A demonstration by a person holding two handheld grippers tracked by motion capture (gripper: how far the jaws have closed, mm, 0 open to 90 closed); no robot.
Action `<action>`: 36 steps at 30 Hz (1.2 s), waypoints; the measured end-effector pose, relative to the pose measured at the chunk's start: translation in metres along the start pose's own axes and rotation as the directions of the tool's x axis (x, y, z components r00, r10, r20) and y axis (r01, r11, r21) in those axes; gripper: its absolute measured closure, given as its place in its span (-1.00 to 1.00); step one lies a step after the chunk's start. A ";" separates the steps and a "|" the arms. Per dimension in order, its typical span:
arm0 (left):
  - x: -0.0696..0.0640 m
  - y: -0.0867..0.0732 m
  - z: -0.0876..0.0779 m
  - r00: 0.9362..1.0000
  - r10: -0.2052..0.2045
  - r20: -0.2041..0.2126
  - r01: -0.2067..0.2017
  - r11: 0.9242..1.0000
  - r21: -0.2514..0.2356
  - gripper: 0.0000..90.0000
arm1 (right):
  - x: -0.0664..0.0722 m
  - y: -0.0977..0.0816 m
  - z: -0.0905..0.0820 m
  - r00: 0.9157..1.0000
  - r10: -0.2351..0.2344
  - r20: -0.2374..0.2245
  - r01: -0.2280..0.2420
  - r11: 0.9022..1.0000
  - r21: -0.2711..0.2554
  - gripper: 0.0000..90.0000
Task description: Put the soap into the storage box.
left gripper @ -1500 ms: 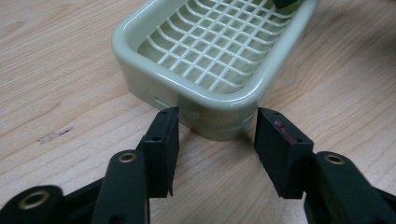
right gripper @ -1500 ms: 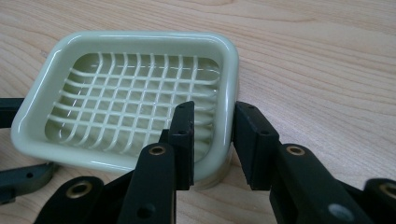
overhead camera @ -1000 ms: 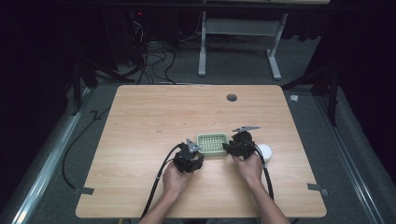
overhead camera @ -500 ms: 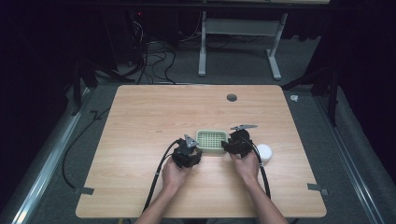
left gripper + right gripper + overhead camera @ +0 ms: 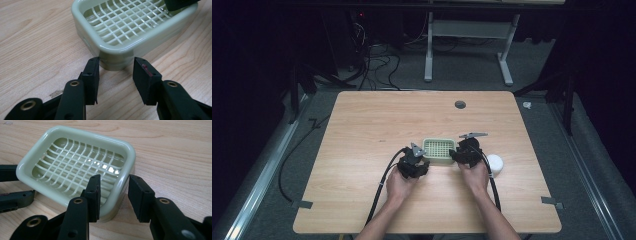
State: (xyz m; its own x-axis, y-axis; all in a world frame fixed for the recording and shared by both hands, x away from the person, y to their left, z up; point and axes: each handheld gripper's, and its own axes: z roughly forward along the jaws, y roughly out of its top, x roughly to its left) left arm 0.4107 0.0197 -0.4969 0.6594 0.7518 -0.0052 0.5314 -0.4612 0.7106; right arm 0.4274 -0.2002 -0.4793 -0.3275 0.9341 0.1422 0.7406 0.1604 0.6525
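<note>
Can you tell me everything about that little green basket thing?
The basket is a pale green, shiny plastic tray with rounded corners and an open grid floor. It sits upright and empty on the wooden table. The left tool straddles one corner, open; the right tool has a jaw on each side of the rim.
</note>
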 end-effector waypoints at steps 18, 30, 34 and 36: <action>0.025 -0.037 -0.043 0.999 -0.010 -0.033 0.008 0.998 -0.062 -0.27 | -0.004 -0.009 -0.025 0.999 -0.040 0.013 0.041 0.995 -0.087 0.09; 0.059 -0.075 -0.063 0.990 -0.104 -0.091 0.100 0.994 -0.049 -0.36 | -0.024 -0.042 -0.058 1.000 -0.026 0.003 0.026 0.988 -0.150 0.00; 0.065 -0.076 -0.064 0.987 -0.120 -0.104 0.115 0.992 -0.054 -0.37 | -0.032 -0.053 -0.069 0.999 -0.034 0.008 0.035 0.985 -0.170 0.01; 0.065 -0.076 -0.064 0.987 -0.122 -0.106 0.116 0.992 -0.054 -0.36 | -0.037 -0.058 -0.075 0.999 -0.032 0.013 0.034 0.983 -0.180 0.01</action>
State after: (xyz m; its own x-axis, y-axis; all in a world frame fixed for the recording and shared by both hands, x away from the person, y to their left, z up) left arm 0.3794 0.1340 -0.5066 0.5300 0.8478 -0.0173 0.5748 -0.3442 0.7424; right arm 0.3519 -0.2678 -0.4664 -0.3430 0.9327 0.1113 0.6117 0.1318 0.7800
